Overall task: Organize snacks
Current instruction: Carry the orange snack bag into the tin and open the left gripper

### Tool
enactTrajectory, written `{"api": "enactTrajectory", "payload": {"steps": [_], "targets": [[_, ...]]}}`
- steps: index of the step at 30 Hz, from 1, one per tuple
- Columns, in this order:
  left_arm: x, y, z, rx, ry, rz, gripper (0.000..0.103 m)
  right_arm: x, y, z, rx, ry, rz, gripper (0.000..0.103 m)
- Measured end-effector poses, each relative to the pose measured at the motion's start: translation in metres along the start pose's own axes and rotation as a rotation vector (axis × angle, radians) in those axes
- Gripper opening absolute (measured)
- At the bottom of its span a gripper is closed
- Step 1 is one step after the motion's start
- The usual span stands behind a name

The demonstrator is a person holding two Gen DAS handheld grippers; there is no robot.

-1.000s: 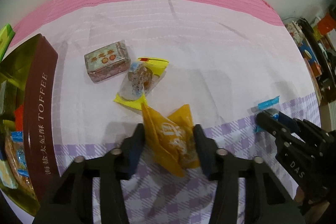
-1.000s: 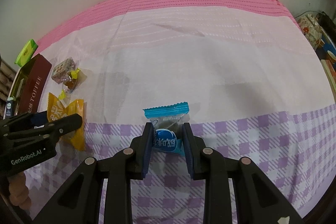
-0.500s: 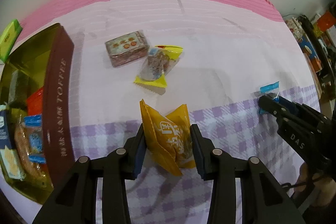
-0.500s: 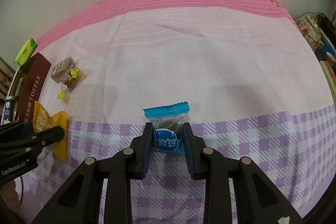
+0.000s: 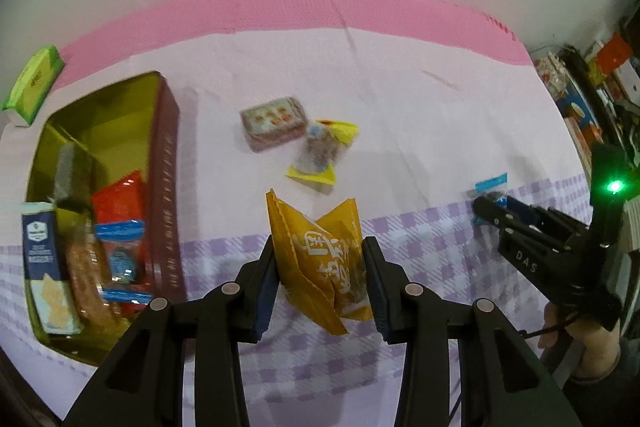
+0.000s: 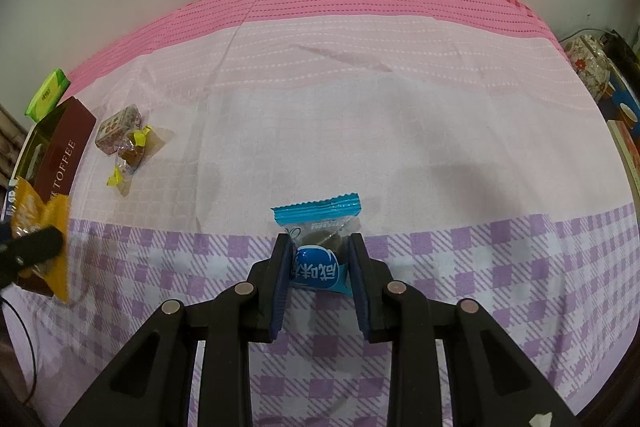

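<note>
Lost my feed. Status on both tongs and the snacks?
Left tongs shut on orange packet, lifted. Right tongs shut on blue packet, on the cloth. Tin open at left, path clear.

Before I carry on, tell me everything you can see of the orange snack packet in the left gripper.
The orange snack packet is a glossy pillow-style wrapper, looks like plastic film, with white characters printed on its face and crimped, flared ends. It is creased and tilted, one end pointing up and the other hanging below the pads. The left gripper is shut on its middle, one pad on each side. It looks lifted clear of the checked tablecloth, just right of the open toffee tin. Nothing else touches it.
</note>
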State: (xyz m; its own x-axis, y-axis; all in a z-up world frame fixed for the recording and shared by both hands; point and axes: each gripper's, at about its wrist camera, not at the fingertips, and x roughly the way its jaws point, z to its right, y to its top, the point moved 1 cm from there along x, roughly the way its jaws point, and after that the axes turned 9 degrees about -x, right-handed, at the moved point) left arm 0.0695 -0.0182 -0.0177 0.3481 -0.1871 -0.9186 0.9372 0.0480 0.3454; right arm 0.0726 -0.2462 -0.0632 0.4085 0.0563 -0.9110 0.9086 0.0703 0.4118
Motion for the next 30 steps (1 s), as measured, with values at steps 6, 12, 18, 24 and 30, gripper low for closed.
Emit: {"api": "enactTrajectory", "payload": {"steps": [6,12,18,24,30], "targets": [[-0.017,0.015,-0.031,-0.038,0.053,0.045,0.041,0.000,0.000,0.000,-0.001,-0.002,0.000,0.026],[-0.028,0.028,-0.075,-0.130,0.095,0.070,0.041,0.000,0.000,-0.001,0.000,-0.001,0.001,0.026],[-0.033,0.038,-0.119,-0.212,0.155,0.089,0.041,0.000,0.000,0.000,-0.004,-0.004,0.000,0.027],[-0.033,0.044,-0.151,-0.250,0.212,0.100,0.041,0.000,0.000,0.000,-0.007,-0.009,0.000,0.027],[-0.027,0.049,-0.171,-0.272,0.245,0.092,0.041,0.001,-0.001,-0.001,-0.009,-0.012,0.000,0.027]]}}
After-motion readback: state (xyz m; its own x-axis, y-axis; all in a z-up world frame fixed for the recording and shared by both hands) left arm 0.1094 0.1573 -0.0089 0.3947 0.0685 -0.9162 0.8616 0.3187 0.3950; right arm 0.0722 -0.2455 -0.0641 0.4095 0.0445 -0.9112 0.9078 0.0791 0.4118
